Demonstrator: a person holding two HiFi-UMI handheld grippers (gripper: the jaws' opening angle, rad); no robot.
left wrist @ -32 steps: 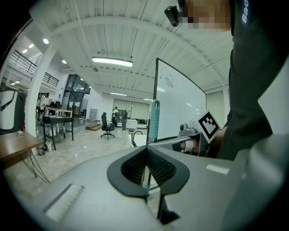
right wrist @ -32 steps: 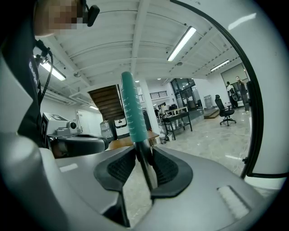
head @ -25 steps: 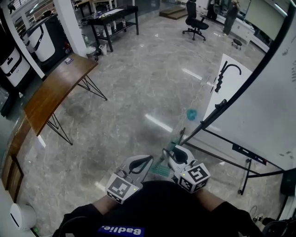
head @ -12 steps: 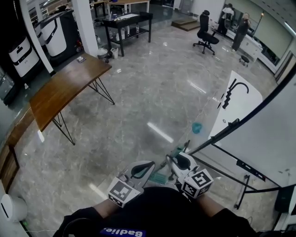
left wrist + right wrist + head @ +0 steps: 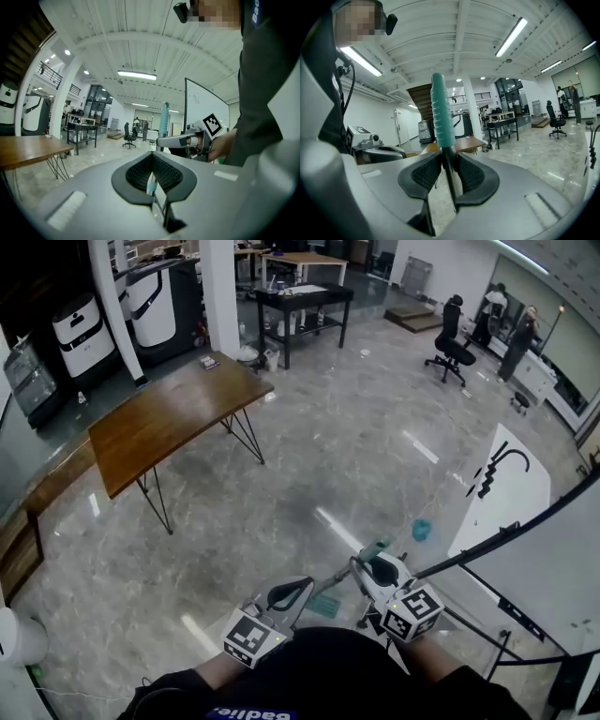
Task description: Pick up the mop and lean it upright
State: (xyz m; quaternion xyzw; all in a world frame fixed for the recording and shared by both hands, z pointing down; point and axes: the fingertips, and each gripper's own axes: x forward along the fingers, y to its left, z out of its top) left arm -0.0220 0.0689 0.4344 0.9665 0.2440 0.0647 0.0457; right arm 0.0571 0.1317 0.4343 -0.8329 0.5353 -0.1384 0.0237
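Observation:
The mop has a ribbed teal grip on a thin dark pole. My right gripper is shut on the pole just below that grip, which stands upright above the jaws. In the head view the right gripper sits low at centre right, with the teal grip beside its tips. To its left is my left gripper. In the left gripper view the left gripper has its pads drawn together, with a pale, teal-banded stretch of pole in the gap. The mop head is hard to make out.
A wooden table on thin black legs stands at upper left. A whiteboard on a black stand fills the right side. Further back are a white pillar, a black bench and an office chair. Marble floor lies ahead.
The whole head view has shifted: the wooden table has slid right and toward centre, and the whiteboard has moved further right. Both grippers kept their hold and spacing on the mop.

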